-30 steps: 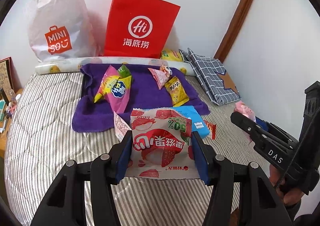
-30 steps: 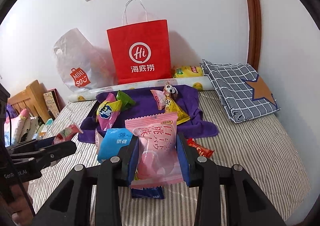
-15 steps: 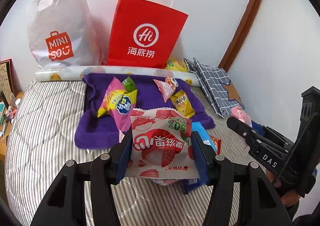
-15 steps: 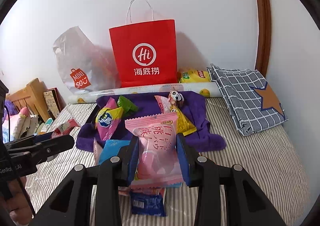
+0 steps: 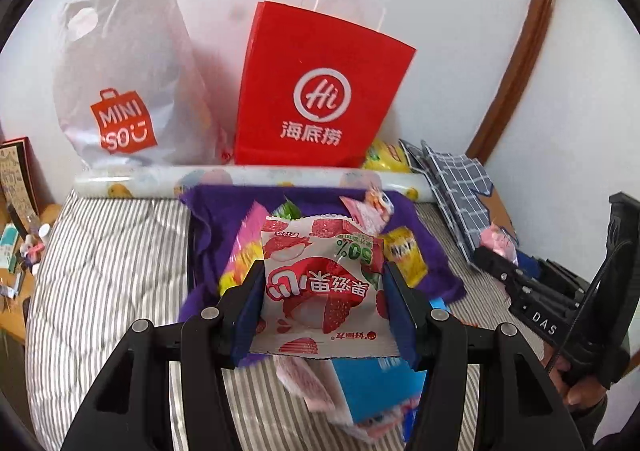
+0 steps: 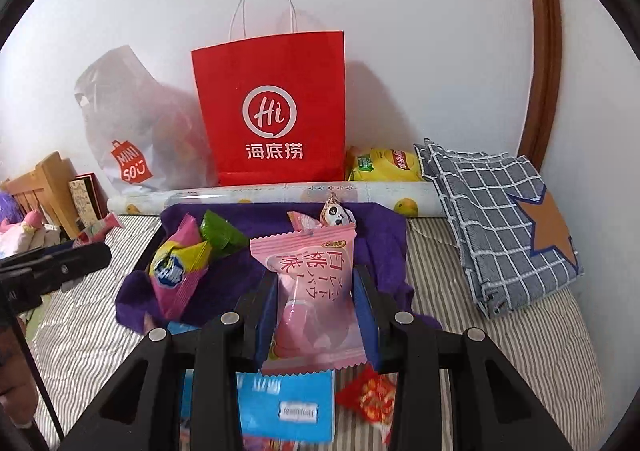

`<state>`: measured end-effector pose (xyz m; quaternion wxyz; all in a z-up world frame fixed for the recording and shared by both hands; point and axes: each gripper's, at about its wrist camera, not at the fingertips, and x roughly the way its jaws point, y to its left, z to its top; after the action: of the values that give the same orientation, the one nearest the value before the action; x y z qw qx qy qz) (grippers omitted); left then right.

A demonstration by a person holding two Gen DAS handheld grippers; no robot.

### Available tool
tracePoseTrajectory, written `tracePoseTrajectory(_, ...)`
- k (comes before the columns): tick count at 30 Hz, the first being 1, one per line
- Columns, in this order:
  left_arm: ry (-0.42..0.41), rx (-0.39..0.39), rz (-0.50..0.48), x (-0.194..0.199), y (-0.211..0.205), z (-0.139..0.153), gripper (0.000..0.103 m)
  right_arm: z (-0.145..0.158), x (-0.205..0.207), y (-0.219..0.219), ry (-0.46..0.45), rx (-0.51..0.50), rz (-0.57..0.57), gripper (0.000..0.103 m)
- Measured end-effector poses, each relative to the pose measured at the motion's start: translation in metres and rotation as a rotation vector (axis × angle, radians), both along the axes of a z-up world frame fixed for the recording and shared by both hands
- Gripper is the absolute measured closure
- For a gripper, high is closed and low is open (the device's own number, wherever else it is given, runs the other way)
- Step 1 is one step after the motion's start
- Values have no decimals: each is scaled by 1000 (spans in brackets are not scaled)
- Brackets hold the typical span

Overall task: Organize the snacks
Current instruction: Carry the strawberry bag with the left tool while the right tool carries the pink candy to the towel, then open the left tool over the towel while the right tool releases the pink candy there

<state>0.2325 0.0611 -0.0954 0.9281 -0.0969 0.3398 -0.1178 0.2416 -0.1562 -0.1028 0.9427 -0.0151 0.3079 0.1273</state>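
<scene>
Left gripper (image 5: 325, 301) jaws pinching a strawberry snack packet (image 5: 322, 287) above the purple towel (image 5: 208, 227), right gripper (image 6: 316, 309) jaws clamping a pink peach packet (image 6: 310, 291), red paper bag (image 6: 272, 111) upright behind, bed (image 6: 500, 335) beneath

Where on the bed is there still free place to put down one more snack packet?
Bare striped bed lies left of the purple towel, and more between the towel's right edge and the checked cloth. The towel itself is crowded with packets, as is the patch under both grippers.
</scene>
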Motion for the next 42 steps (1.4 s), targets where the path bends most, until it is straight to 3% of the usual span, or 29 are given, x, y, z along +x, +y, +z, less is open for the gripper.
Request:
tracePoseTrajectory(8, 10, -34, 52, 37, 25, 4, 46, -6, 41, 12, 39, 30, 50, 69)
tracePoseTrajectory(13, 22, -39, 44, 55, 19, -2, 46, -21, 65, 24, 91, 42, 79, 69)
tracePoseTrajectory(24, 115, -74, 30, 94, 9, -45, 46, -67, 99, 27, 229, 61, 93, 69)
tracePoseTrajectory(27, 145, -71, 28, 98, 6, -57, 46, -68, 97, 26, 223, 63, 92, 68)
tracePoseTrajectory(37, 123, -12, 35, 95, -5, -59, 46, -68, 91, 32, 186, 19, 98, 66)
tracePoseTrajectory(38, 124, -15, 34, 95, -4, -59, 46, -67, 90, 32, 183, 22, 98, 65)
tracePoseTrajectory(42, 129, -18, 40, 97, -4, -58, 46, -61, 88, 31, 167, 35, 102, 45)
